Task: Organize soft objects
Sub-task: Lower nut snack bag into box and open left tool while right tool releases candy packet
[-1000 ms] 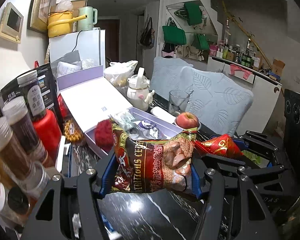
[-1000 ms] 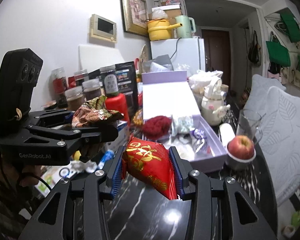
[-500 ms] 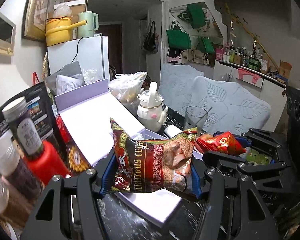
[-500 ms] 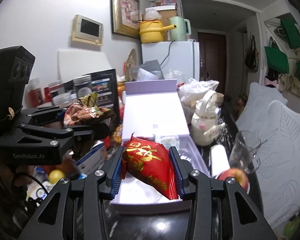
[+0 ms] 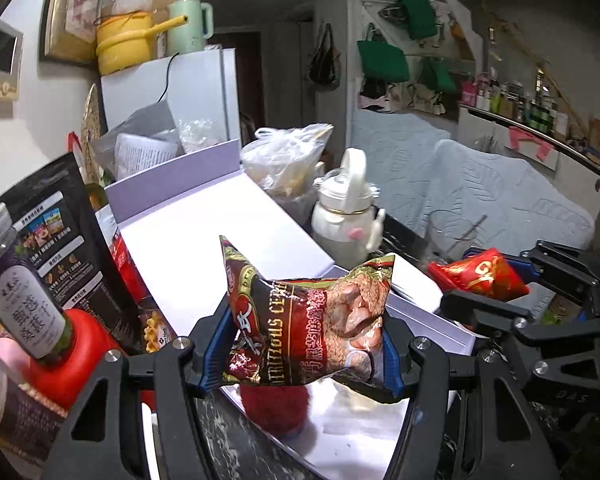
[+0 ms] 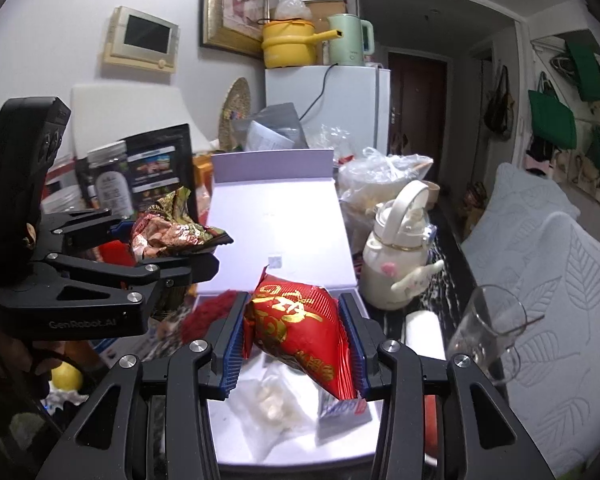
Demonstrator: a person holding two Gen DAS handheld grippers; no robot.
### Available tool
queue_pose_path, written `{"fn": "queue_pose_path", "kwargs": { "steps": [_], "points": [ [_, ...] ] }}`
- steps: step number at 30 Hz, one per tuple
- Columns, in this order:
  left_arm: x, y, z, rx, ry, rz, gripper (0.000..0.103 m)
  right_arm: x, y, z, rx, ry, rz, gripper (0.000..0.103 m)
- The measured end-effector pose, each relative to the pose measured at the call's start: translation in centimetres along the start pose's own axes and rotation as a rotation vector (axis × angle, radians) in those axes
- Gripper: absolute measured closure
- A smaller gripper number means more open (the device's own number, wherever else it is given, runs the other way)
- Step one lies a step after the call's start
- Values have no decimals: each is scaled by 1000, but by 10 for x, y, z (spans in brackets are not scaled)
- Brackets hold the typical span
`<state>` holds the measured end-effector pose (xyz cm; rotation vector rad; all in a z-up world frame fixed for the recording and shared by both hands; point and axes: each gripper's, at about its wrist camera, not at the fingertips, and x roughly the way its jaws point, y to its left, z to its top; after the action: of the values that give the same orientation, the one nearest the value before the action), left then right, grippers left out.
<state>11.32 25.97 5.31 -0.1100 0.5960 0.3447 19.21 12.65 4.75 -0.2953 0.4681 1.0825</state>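
Note:
My left gripper is shut on a dark red snack bag and holds it above the near end of the open lavender box. A red fuzzy ball lies in the box just below it. My right gripper is shut on a bright red snack packet and holds it over the box, which holds a clear white packet and a small sachet. The left gripper shows at left in the right wrist view, the right gripper at right in the left wrist view.
Jars and a black pouch crowd the left. A white teapot, a glass, a white roll and a plastic bag stand right of the box. A cushioned sofa lies beyond.
Both grippers have risen and moved forward with their bags, from above the dark tabletop to over the open box. Both grips are unchanged.

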Motion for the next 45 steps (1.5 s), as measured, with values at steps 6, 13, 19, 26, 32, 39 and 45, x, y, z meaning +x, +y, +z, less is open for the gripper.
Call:
{"fn": "queue_pose_path", "kwargs": {
  "steps": [6,13,19,26,32,39,45],
  "points": [
    [33,13,-3,-21,44,51,42,26,-4,4,0,20,-3,60],
    [71,20,-17,-32,131,113,42,49,-8,-2,6,55,-6,60],
    [93,25,-28,-56,185,113,42,63,-16,-9,17,84,-10,60],
    [106,34,-34,-84,210,134,41,77,-23,-14,26,109,-19,60],
    [111,36,-35,-96,246,118,34,93,-25,-21,34,145,-27,59],
    [107,32,-35,-77,242,148,21,113,-34,-32,47,195,-55,59],
    [104,31,-34,-73,240,157,21,124,-43,-39,84,246,-48,56]
  ]
}}
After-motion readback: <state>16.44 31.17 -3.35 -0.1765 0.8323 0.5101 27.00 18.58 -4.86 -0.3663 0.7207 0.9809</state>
